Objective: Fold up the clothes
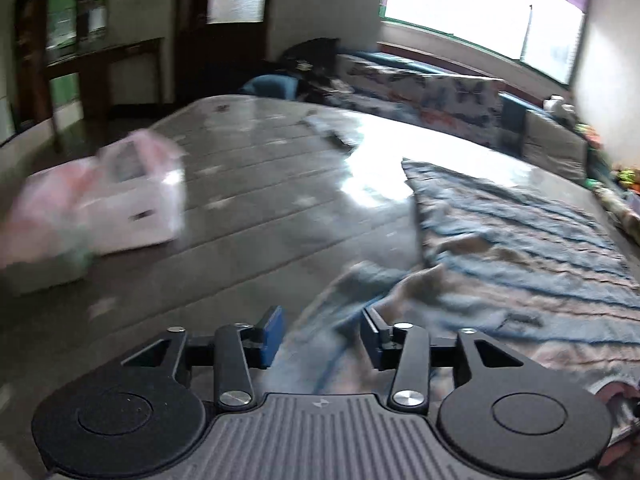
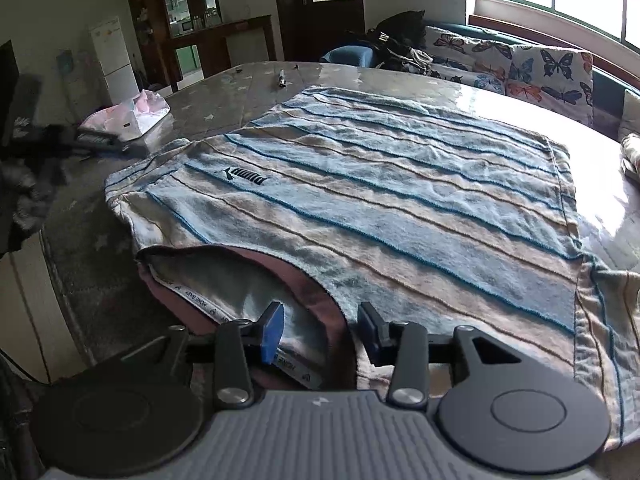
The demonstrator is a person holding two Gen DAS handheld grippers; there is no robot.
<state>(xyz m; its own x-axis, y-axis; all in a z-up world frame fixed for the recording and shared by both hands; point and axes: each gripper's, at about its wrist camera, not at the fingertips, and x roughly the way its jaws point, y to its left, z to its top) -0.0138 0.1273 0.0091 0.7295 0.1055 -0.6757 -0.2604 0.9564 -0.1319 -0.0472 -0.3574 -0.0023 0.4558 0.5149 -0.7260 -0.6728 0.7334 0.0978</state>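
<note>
Striped shirt (image 2: 360,200) lies flat on the surface (image 2: 224,92), collar (image 2: 248,280) nearest both tongs. Right tongs (image 2: 320,330) gape wide right at the collar. Left tongs (image 1: 323,334) gape too, at the shirt's rumpled edge.

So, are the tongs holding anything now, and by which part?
Nothing is held. The right tongs stand open over the collar of the striped shirt; the left tongs stand open over its crumpled edge.

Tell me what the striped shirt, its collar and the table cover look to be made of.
Striped shirt: apparently soft terry-like knit, matte; its surface looks nubby and rumpled.
Collar: seemingly a smoother, flatter pink knit, lined inside with printed white tape.
Table cover: probably glossy plastic sheet over star-print cloth; it mirrors the window's glare.
</note>
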